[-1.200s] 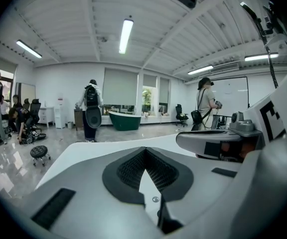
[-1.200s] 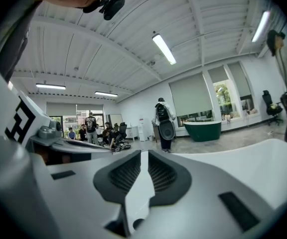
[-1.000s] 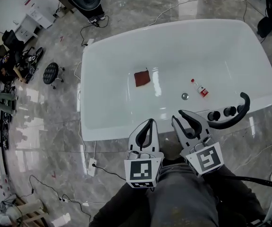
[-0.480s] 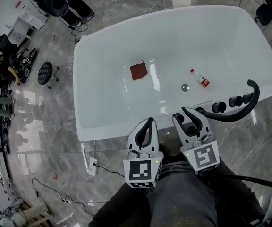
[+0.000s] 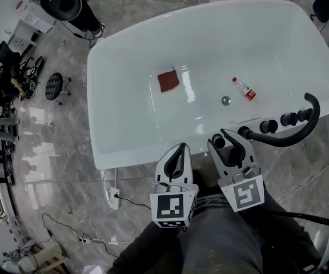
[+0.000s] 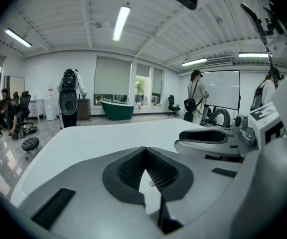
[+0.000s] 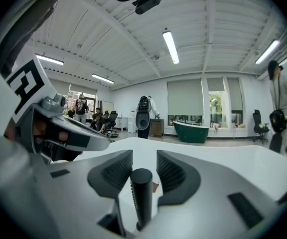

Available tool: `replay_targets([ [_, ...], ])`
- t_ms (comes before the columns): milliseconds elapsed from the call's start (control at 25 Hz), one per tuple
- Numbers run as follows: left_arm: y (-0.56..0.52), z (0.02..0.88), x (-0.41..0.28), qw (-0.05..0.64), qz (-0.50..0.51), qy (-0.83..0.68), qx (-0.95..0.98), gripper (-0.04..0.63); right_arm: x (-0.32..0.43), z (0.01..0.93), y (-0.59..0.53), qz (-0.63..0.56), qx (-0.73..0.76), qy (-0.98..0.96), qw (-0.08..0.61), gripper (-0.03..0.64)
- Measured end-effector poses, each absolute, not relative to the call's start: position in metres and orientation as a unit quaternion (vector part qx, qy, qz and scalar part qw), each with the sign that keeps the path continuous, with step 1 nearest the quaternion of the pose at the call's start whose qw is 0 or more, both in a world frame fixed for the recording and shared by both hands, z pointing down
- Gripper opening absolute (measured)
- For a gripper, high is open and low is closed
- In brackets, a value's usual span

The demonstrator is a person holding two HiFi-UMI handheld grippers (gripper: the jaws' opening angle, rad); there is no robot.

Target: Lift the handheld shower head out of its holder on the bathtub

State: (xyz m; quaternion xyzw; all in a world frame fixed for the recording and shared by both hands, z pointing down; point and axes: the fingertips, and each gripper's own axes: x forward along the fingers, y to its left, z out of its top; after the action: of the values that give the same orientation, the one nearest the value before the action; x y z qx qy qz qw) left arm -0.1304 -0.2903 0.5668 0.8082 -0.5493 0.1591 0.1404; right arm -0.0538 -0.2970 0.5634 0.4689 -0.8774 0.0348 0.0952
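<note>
Head view: white bathtub below, near rim toward the person. Handheld shower head, a black cylinder, stands upright in its holder on that rim, between the jaws of the right tongs. The jaws are opening, with a gap either side and the pads off it. Left tongs closed tip to tip, empty, just beside the right pair. Black knobs and curved black spout on the rim to the right. In the tub: red cloth, small bottle, drain.

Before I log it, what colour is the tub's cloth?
The cloth is dark red; head view.
</note>
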Motion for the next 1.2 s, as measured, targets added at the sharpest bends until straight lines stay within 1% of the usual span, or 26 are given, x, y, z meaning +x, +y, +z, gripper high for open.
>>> replay_targets([
  [200, -0.294, 0.565, -0.131, 0.145, 0.164, -0.546, 0.809, 0.003, -0.056, 0.578, -0.297, 0.055, 0.466, -0.875, 0.122, 0.144],
  [640, -0.295, 0.585, -0.140, 0.151, 0.170, -0.547, 0.806, 0.003, -0.054, 0.632, -0.300, 0.087, 0.471, -0.861, 0.172, 0.144],
  [880, -0.296, 0.578, -0.141, 0.144, 0.168, -0.550, 0.805, 0.003, -0.053, 0.635, -0.299, 0.084, 0.470, -0.859, 0.185, 0.133],
  [1000, -0.296, 0.574, -0.143, 0.145, 0.167, -0.551, 0.805, 0.003, -0.053, 0.625, -0.301, 0.076, 0.474, -0.859, 0.179, 0.132],
  [1120, -0.294, 0.559, -0.145, 0.146, 0.166, -0.551, 0.805, 0.003, -0.060, 0.587, -0.306, 0.058, 0.470, -0.867, 0.155, 0.132],
  [1200, -0.294, 0.541, -0.144, 0.147, 0.163, -0.551, 0.805, 0.003, -0.062, 0.562, -0.308, 0.055, 0.465, -0.870, 0.152, 0.132],
])
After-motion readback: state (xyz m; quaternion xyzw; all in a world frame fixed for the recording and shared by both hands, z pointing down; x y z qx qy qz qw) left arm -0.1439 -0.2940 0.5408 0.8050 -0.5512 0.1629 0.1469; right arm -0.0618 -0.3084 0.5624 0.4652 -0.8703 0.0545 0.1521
